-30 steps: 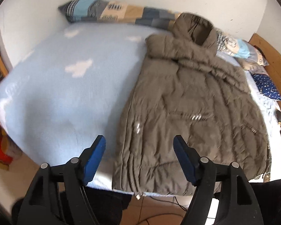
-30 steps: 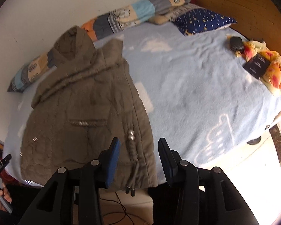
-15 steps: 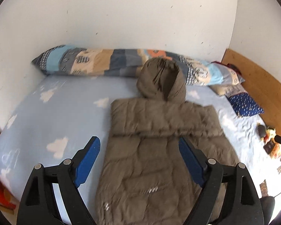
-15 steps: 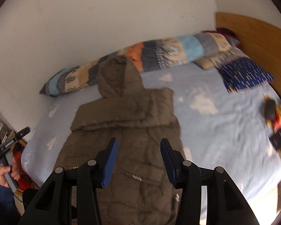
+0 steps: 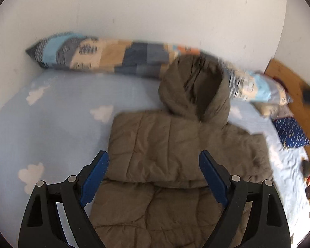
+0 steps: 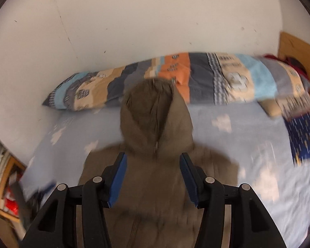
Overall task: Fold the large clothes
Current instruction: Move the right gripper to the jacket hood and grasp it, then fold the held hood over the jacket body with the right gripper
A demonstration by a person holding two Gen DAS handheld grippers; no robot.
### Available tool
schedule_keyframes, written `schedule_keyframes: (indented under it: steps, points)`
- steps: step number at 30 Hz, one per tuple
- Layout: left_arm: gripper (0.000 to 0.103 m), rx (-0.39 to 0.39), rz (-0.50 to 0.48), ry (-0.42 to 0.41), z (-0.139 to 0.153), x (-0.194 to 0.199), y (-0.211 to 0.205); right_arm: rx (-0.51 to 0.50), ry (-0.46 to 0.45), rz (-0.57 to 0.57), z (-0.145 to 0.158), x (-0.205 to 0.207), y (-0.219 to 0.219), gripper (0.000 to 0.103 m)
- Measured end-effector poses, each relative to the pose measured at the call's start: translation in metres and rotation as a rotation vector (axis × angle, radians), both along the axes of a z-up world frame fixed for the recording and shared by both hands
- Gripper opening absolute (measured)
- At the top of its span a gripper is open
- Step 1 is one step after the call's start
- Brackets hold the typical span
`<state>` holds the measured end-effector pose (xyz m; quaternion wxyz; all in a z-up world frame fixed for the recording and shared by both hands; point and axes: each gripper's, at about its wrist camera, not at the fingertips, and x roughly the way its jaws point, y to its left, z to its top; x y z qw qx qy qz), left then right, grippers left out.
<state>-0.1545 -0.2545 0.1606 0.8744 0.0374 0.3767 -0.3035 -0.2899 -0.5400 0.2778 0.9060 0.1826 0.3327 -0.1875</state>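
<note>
Left gripper (image 5: 153, 177) is spread wide and holds nothing; it hangs above the chest of the jacket (image 5: 175, 155). Right gripper (image 6: 153, 179) is also spread and empty, above the jacket's collar, aimed at the hood (image 6: 155, 113).

The one brown padded jacket lies front up on the bed (image 5: 57, 128). Both sleeves look already folded across the chest, forming a band, and the hood points at the long pillow (image 5: 105, 55) by the wall.

Step in hand, as a judgement: sleeves done, and both grippers are going for the top end. The next move probably calls for pinching the hood or shoulders on both sides and bringing them down over the body, or folding the hem up. The padding is thick, so each bite needs to take in the full layer. The right view is blurred, so the detail there is weak.

Counts: two grippers, one jacket, one hood, one long pillow, one dark blue cushion (image 5: 291, 132), and small dark items (image 5: 309, 175) at the right edge of the bed, too blurred to count.
</note>
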Motion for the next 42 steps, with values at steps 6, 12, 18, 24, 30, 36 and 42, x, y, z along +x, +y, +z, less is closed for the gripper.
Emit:
schedule_keyframes:
  steps: [6,12,18,24,30,36,42]
  points:
    - [0.088,0.014,-0.04,0.03,-0.022,0.021,-0.005,-0.059,0.074,-0.024,-0.034,0.146,-0.07,0.058]
    - [0.088,-0.003,-0.024,0.112,-0.037,0.038,0.0,-0.131,0.15,-0.112,-0.066,0.238,-0.122,0.058]
    - [0.088,0.001,-0.04,0.122,-0.041,0.04,-0.004,-0.163,0.238,-0.145,-0.087,0.264,-0.142,0.008]
    - [0.088,-0.027,-0.038,0.126,-0.034,0.036,-0.004,-0.185,0.117,-0.079,-0.056,0.213,-0.111,0.005]
    - [0.088,-0.075,-0.044,0.119,-0.023,0.027,-0.002,-0.207,0.013,0.013,-0.015,0.123,-0.052,0.005]
    - [0.088,-0.116,-0.033,0.113,-0.013,0.026,0.005,-0.266,-0.041,0.107,-0.01,0.017,0.03,0.005]
    - [0.088,-0.151,-0.038,0.108,-0.008,0.025,0.006,-0.23,0.13,0.136,-0.108,-0.033,0.073,0.005]
